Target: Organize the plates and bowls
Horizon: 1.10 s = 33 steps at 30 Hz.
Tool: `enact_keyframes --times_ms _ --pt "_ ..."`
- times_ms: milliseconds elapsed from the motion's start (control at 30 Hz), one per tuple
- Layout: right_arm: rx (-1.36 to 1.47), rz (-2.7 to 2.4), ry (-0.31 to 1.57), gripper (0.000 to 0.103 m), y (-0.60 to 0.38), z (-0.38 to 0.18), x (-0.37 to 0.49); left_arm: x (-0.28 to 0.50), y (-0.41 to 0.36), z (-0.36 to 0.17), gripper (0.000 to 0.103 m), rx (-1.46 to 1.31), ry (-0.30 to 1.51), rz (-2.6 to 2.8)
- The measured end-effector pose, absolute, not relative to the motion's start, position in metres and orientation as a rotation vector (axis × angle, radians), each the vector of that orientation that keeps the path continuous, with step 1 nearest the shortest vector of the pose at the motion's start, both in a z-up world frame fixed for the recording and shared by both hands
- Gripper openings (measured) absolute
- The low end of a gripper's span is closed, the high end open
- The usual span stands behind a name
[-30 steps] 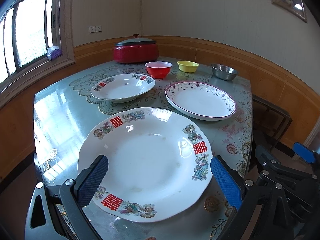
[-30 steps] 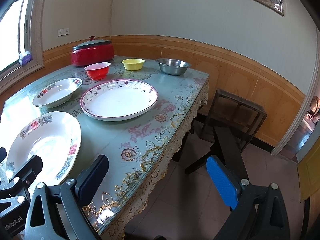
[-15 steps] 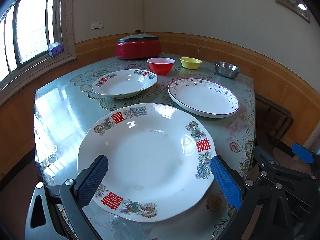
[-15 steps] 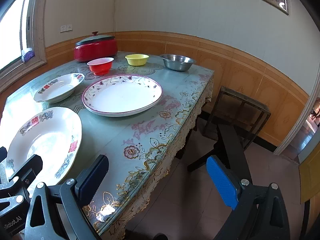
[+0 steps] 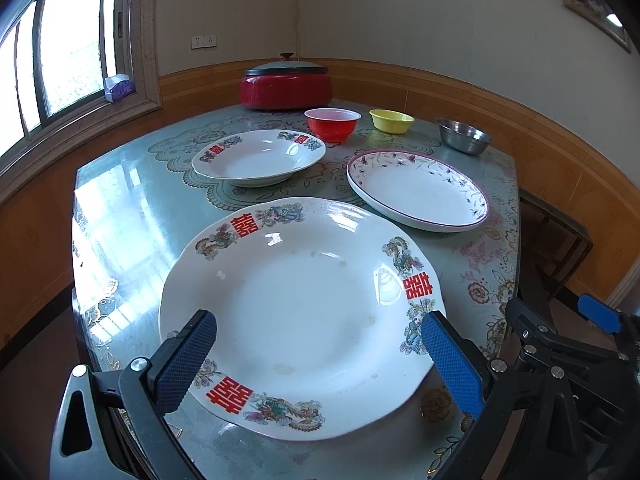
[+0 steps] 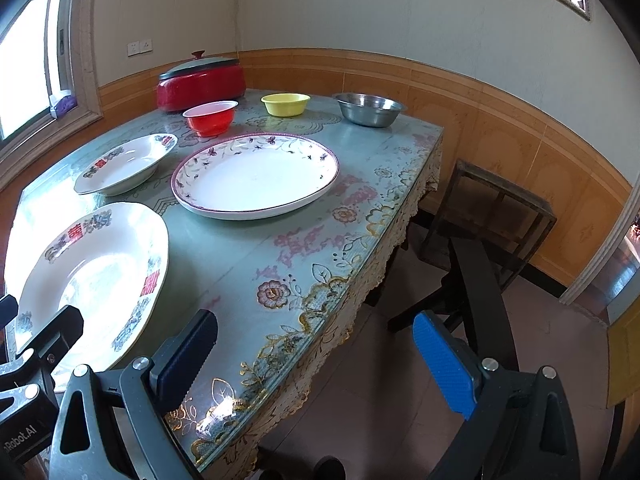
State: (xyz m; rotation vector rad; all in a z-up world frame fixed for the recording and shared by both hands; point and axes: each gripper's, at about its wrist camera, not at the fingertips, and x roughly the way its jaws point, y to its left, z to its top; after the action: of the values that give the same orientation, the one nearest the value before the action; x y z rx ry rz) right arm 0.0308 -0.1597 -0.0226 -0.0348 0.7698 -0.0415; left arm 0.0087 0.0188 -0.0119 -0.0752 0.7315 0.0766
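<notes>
1. Hovering low over the near edge of the counter (image 5: 132, 216), the left tongs (image 5: 316, 354) are spread wide and hold nothing; their two blue pads straddle the near rim of the large dragon plate (image 5: 296, 312), one at each side, not visibly touching it.
2. The right tongs (image 6: 316, 354) are spread just as wide and empty, and hang off the counter's near corner, with floor and a dark chair (image 6: 472, 280) between the pads.
3. Beyond the large plate, well apart from both tongs, lie a smaller dragon plate (image 5: 256, 156) to the left and a purple-rimmed floral plate (image 5: 416, 188) to the right.
4. Further back stand a red bowl (image 5: 332, 122), a yellow bowl (image 5: 391, 120) and a steel bowl (image 5: 464, 135) in a row, with a lidded red pot (image 5: 286, 84) behind them.
5. Nothing is stacked yet, so the sorting looks barely begun; the step in hand seems to be the approach to a first plate.
6. The next move likely calls for the left tongs to drop to rim height and pinch the thin edge of the large plate, which is smooth and may slip or tilt, so a firm bite on the rim is needed.
</notes>
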Motion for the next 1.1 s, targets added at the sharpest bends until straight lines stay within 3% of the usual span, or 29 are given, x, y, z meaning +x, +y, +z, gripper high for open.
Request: enact_keyframes --times_ms 300,633,800,967,1033,1100 --pt "0.044 0.095 0.824 0.1 -0.171 -0.022 0.044 0.015 0.029 -0.017 0.103 -0.182 0.784 -0.047" --pt "0.091 0.261 0.875 0.097 -0.2 -0.01 0.117 0.033 0.05 -0.016 0.103 -0.334 0.823 -0.058" --pt "0.048 0.336 0.885 0.082 -0.213 -0.006 0.166 0.048 0.045 -0.001 0.103 -0.345 0.751 0.019" --pt "-0.019 0.414 0.887 0.053 -0.222 -0.005 0.215 0.078 0.026 0.008 0.103 -0.342 0.754 0.082" --pt "-0.058 0.437 0.886 0.046 -0.225 -0.004 0.233 0.093 0.015 0.008 0.103 -0.339 0.793 0.107" --pt "-0.087 0.473 0.9 0.046 -0.227 -0.007 0.253 0.108 0.004 0.007 0.103 -0.338 0.822 0.139"
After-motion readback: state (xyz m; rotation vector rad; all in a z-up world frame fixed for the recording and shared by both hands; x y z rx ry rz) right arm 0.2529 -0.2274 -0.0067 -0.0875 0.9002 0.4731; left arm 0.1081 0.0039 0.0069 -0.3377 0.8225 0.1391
